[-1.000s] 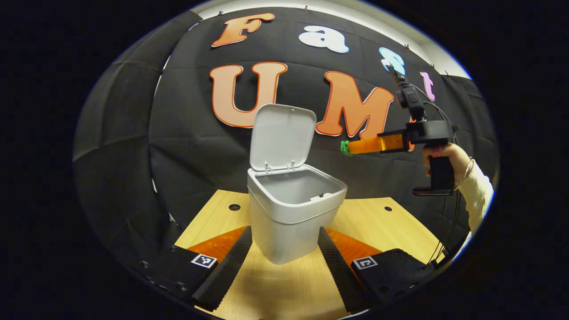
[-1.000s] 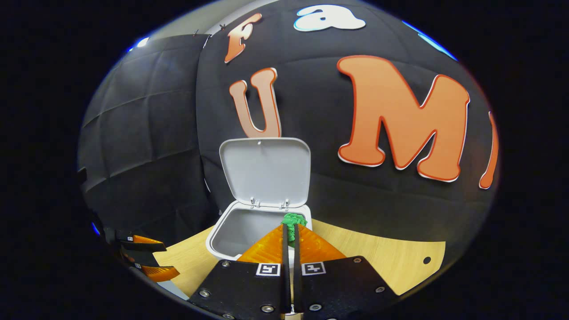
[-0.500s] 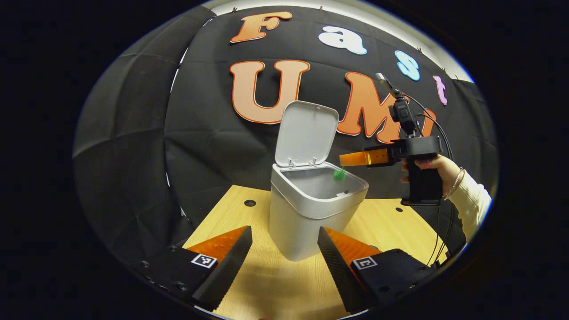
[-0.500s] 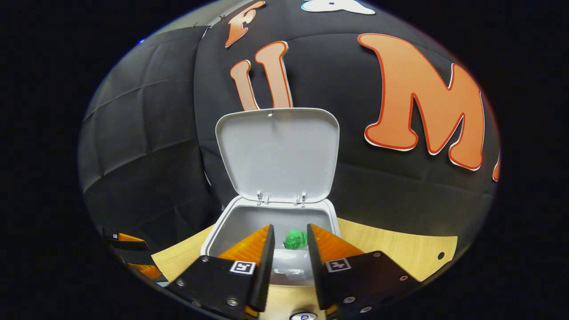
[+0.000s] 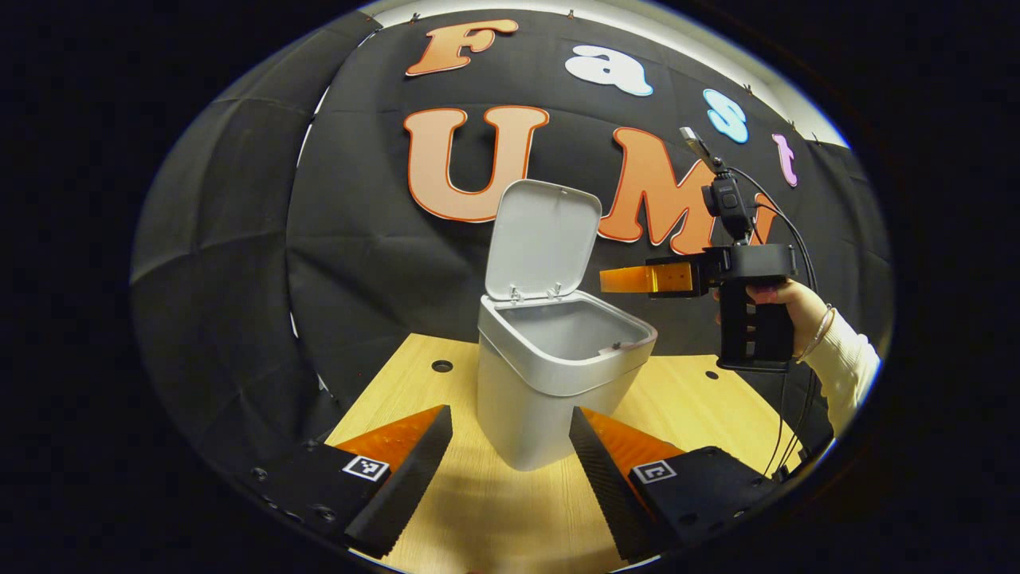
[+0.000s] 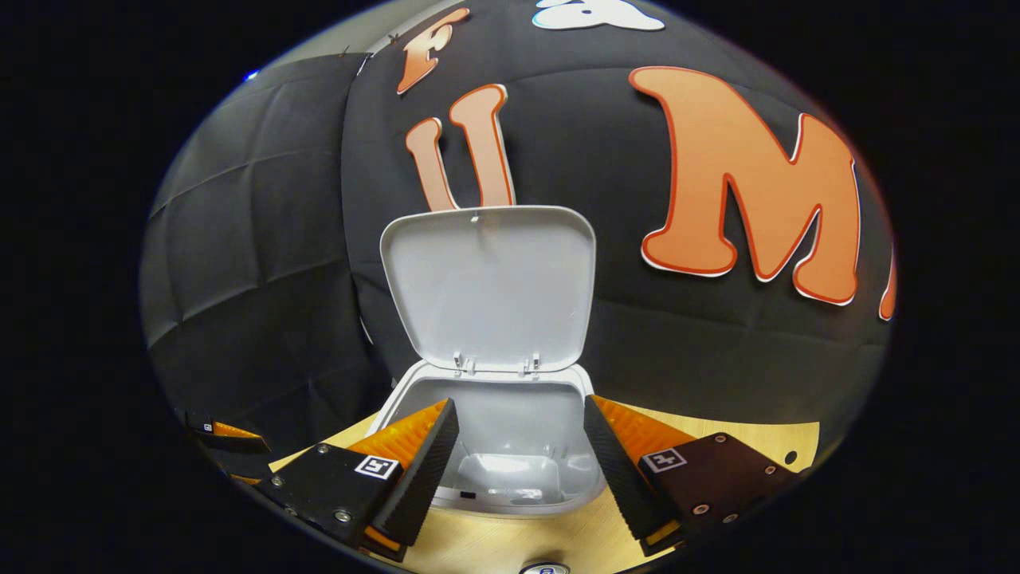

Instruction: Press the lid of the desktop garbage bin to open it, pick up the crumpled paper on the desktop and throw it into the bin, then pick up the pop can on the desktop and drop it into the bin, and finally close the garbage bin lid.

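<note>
On the wooden desktop (image 5: pixel 494 510) stands the grey garbage bin (image 5: pixel 550 399), its lid (image 5: pixel 542 239) swung up and upright at the back edge. Low before the bin, the left gripper (image 5: pixel 510 470) has its fingers spread wide and empty, the bin's base between them. Over the bin's mouth in the right gripper view, the right gripper (image 6: pixel 522 466) is likewise released — fingers parted, nothing between them. From the left gripper view that gripper (image 5: pixel 617 281) hangs level beside the rim, held by a hand (image 5: pixel 785 307) in a pale sleeve. Inside, the bin's bottom looks pale and glossy; whether the crumpled paper lies there cannot be made out. A small round object — cut off at the bottom edge of the right gripper view — cannot be identified.
</note>
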`<state>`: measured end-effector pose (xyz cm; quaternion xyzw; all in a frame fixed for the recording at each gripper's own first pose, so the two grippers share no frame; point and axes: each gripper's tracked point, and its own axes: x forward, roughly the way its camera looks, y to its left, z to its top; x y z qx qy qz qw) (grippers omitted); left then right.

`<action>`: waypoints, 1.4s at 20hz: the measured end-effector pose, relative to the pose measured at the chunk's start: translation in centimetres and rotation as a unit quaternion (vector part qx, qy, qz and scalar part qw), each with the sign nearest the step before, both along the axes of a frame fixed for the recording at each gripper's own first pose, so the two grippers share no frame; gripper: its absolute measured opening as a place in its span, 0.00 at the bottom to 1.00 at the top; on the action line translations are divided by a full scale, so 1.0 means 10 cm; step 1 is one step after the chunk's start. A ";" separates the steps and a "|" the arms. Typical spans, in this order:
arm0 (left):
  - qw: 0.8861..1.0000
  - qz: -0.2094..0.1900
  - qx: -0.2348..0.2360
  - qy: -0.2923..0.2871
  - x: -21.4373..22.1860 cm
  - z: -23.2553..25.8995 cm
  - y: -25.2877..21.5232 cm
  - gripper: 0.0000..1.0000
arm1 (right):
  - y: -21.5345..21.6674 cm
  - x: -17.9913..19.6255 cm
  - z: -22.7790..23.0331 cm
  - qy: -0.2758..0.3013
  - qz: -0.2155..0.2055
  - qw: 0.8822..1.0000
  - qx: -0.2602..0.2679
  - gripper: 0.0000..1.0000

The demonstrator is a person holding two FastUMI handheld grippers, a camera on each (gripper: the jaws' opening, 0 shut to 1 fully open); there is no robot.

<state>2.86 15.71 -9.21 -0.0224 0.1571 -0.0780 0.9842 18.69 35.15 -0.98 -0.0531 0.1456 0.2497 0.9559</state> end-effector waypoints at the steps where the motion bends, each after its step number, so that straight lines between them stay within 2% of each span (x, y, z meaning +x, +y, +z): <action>1: 1.000 -0.003 -0.001 0.000 0.00 0.00 -0.04 0.94 | -0.08 -0.02 0.02 -0.002 -0.005 1.000 0.002 0.95; 8: 0.999 -0.037 0.009 -0.006 0.06 0.04 -0.51 0.95 | -0.85 -0.21 0.21 -0.028 -0.056 0.998 0.014 0.94; 14: 0.996 -0.092 0.007 0.001 0.10 -0.04 -1.15 0.95 | -1.69 -0.55 0.40 -0.065 -0.115 0.991 0.016 0.95; 16: 0.993 -0.114 0.006 0.006 0.13 -0.11 -1.41 0.95 | -1.98 -0.70 0.35 -0.058 -0.136 0.989 0.014 0.94; 22: 0.983 -0.182 0.007 0.033 0.09 -0.42 -2.24 0.95 | -2.70 -1.08 0.32 -0.052 -0.182 0.981 0.043 0.94; 25: 0.979 -0.202 0.015 0.039 0.12 -0.64 -2.54 0.95 | -3.06 -1.20 0.22 -0.047 -0.207 0.977 0.031 0.94; 28: 0.972 -0.216 0.038 0.084 0.12 -1.02 -2.74 0.95 | -3.31 -1.31 0.12 -0.040 -0.225 0.973 0.017 0.94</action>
